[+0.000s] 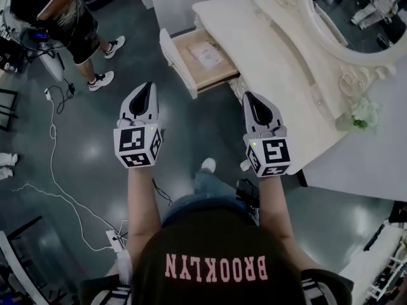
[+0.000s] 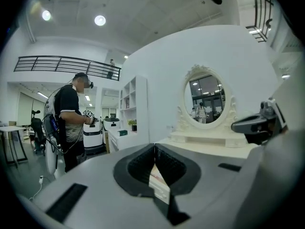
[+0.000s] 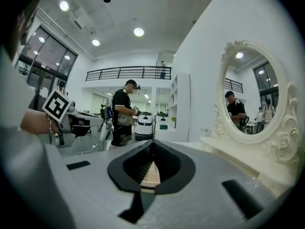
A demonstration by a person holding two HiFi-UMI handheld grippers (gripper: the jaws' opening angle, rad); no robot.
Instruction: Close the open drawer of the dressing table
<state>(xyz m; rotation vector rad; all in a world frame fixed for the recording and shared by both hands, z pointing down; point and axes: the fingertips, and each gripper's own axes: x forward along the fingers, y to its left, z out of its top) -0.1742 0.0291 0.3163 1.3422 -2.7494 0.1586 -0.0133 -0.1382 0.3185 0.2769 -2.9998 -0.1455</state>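
Drawer (image 1: 177, 63): one, open; two closed tools, left tool (image 1: 148, 86) and right tool (image 1: 248, 96).

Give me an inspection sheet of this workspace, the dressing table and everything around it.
Surface: dressing table top carries an oval mirror and a small sprig of flowers by its base.
Job's things: drawer pulled out, open, with a paper sheet lying inside.
Clutter: nothing seen.
Grippers: left gripper and right gripper both have fingers shut, are empty, and sit short of the drawer.
Cables: white cable trails across the floor to a power strip.
Surroundings: another person stands at the far left.
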